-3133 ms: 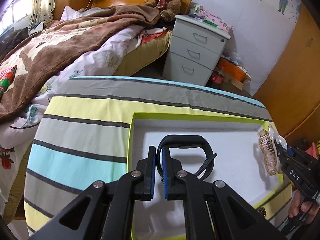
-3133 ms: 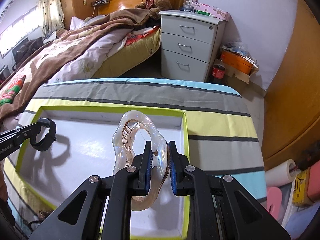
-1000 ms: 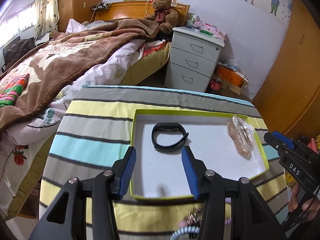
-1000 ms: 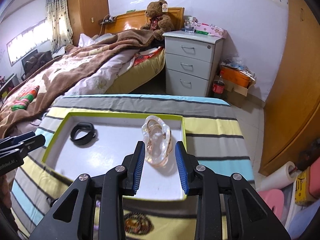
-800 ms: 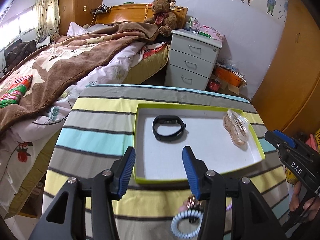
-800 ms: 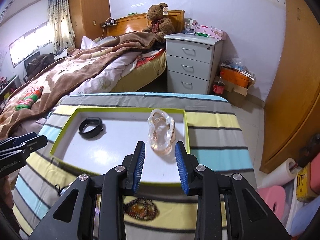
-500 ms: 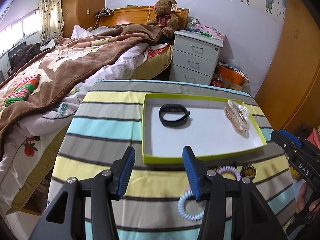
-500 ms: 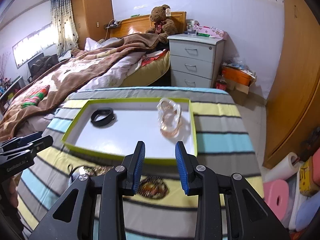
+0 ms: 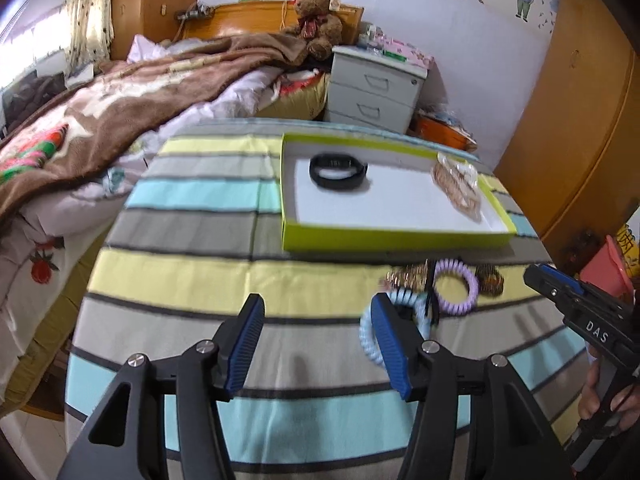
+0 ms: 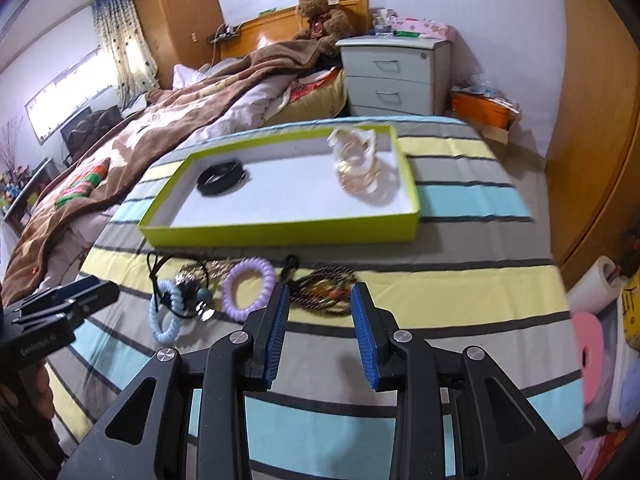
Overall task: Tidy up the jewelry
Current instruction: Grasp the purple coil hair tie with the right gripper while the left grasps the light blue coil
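A lime-edged white tray [image 9: 396, 235] [image 10: 280, 233] on the striped table holds a black wristband [image 9: 338, 169] [image 10: 221, 177] and a clear pink hair claw [image 9: 457, 182] [image 10: 357, 164]. In front of the tray lie a purple coil hair tie [image 9: 456, 288] [image 10: 248, 284], a pale blue coil tie [image 9: 370, 340] [image 10: 164, 320], a gold piece [image 9: 408, 278] and a dark beaded bracelet [image 10: 326, 290]. My left gripper [image 9: 318, 340] is open and empty, just left of the blue tie. My right gripper [image 10: 320, 328] is open and empty, just in front of the beaded bracelet.
The striped tablecloth [image 9: 192, 240] covers the table. A bed with a brown blanket [image 9: 120, 92] lies to the left. A grey nightstand [image 9: 374, 88] stands behind the table. A wooden wardrobe [image 10: 592, 120] is on the right.
Both grippers let go of the wristband and the hair claw in the tray, opened, and pulled back towards me. The loose items in front of the tray have come into view.
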Motion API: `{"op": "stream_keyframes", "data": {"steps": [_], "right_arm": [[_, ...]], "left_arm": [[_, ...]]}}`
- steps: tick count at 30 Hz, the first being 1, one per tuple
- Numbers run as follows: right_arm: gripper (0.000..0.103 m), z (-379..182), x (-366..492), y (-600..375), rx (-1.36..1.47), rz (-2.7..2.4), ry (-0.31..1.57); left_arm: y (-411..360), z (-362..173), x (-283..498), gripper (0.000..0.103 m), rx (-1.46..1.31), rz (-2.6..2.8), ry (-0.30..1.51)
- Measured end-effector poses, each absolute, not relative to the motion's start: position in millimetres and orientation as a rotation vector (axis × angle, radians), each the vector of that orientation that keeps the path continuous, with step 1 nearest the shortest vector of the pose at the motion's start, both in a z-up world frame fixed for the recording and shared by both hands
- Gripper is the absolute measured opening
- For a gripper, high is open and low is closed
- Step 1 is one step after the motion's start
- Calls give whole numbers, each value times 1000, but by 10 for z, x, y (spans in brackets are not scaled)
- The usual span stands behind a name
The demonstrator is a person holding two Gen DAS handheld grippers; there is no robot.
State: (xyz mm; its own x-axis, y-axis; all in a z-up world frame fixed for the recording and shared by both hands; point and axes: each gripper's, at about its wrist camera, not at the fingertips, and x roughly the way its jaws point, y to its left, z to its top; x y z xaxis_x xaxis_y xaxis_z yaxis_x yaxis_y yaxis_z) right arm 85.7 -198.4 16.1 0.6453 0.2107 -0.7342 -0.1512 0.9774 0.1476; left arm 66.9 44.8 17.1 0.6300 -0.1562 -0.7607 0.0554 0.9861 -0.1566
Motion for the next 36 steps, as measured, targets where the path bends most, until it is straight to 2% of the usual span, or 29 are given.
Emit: {"op": "stream_keyframes", "data": {"steps": [14,30,32,36], "right_arm": [[33,-119,972,-1579,80,257,925],[33,-152,1109,-1478,53,193,931],[31,-155,1096,-1432,2,174,926],[19,-158,1064,-1420,-46,152,926]], "left_arm": [[533,-38,597,58,-153,-167,931],[568,-92,630,58,-187,-206,953],[539,-85,640,58,-179,-208,950],[486,-96,685,58,-181,-225,959]]}}
